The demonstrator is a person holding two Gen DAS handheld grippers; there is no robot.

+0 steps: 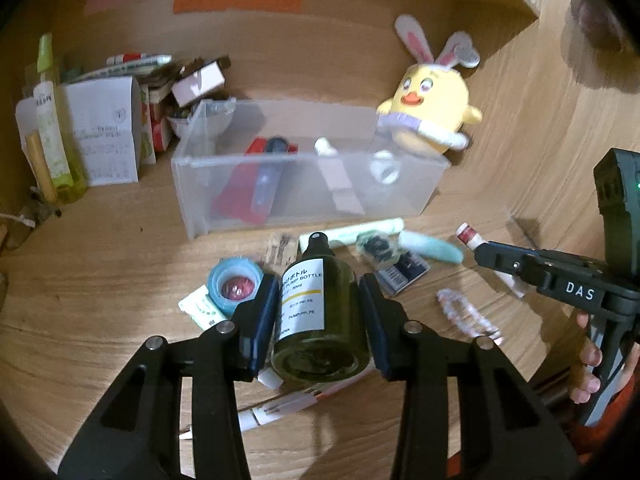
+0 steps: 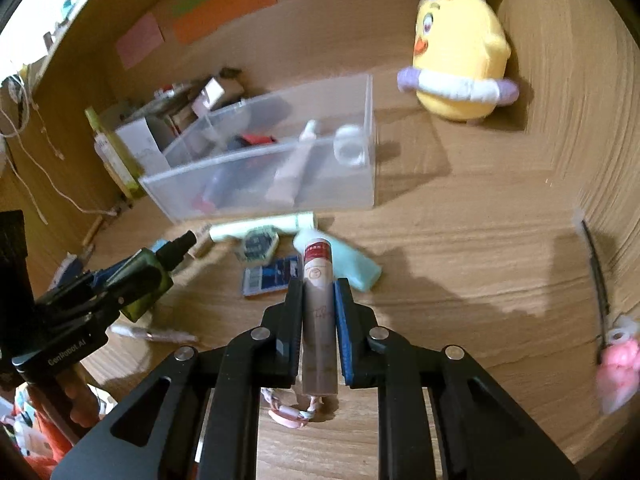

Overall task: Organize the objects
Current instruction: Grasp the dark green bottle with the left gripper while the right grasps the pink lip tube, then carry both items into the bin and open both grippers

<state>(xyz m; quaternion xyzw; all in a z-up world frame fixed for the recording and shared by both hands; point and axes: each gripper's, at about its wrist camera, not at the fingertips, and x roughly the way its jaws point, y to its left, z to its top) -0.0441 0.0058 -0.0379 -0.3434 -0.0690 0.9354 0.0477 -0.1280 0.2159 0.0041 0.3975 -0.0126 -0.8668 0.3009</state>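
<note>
Left wrist: left hand-held gripper (image 1: 319,316) clamps dark-green pump bottle (image 1: 320,312) w/ white label, right hand-held gripper (image 2: 317,320) clamps slim tube (image 2: 318,312).

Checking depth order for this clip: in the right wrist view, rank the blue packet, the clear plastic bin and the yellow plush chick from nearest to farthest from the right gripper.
From the right gripper, which holds a slim tube:
1. Blue packet, just ahead, slightly left on the desk.
2. Clear plastic bin, farther back, left of centre.
3. Yellow plush chick, farthest, back right against the wall.
</note>
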